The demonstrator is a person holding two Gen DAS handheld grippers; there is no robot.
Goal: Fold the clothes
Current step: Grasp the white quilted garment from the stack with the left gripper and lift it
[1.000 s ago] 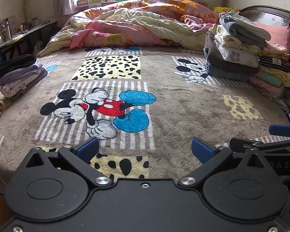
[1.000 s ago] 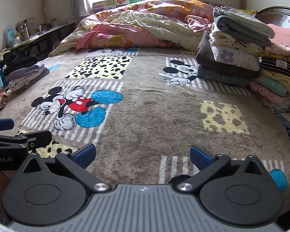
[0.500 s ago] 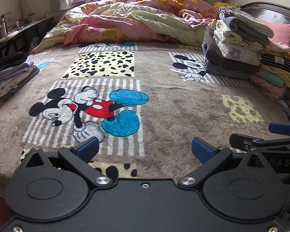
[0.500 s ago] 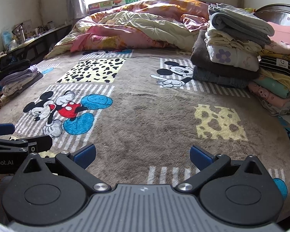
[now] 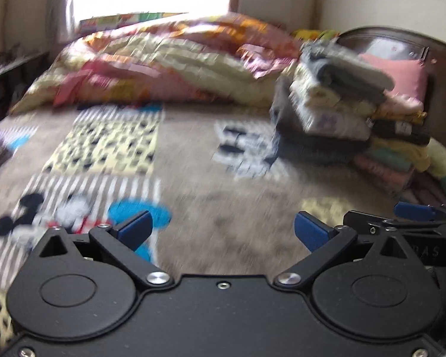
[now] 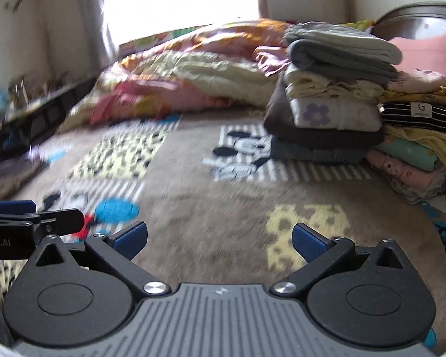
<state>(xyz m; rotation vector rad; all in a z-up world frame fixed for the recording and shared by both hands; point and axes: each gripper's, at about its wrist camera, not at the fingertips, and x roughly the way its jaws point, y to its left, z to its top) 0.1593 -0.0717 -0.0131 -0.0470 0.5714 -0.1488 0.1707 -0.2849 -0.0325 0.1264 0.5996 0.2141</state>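
Folded clothes stack — tidy pile: grey knit on top, cream layer under it, a white piece with a purple flower print, then dark brown and blue-grey layers at the base. Edges roughly squared, pile upright. Second stack touching it on the far right: pink, yellow, black-striped with a "G" label, mint, pink printed at the bottom. In the left wrist view the same clothes stack is smeared by motion blur; details not readable there.

Both stacks lie ahead and to the right of the right gripper, well apart from it; further right again relative to the left gripper.

Right gripper: blue pads spread wide, nothing between them. Left gripper: fingers likewise wide apart, holding nothing. Each gripper shows at the edge of the other's view, side by side, low over the bed.

Beneath and ahead of both: brown Mickey Mouse blanket with leopard-print and striped patches. Rumpled floral quilt heaped at the far side, beyond the stacks' left. Pink pillow against dark headboard, far right. Bright window straight ahead
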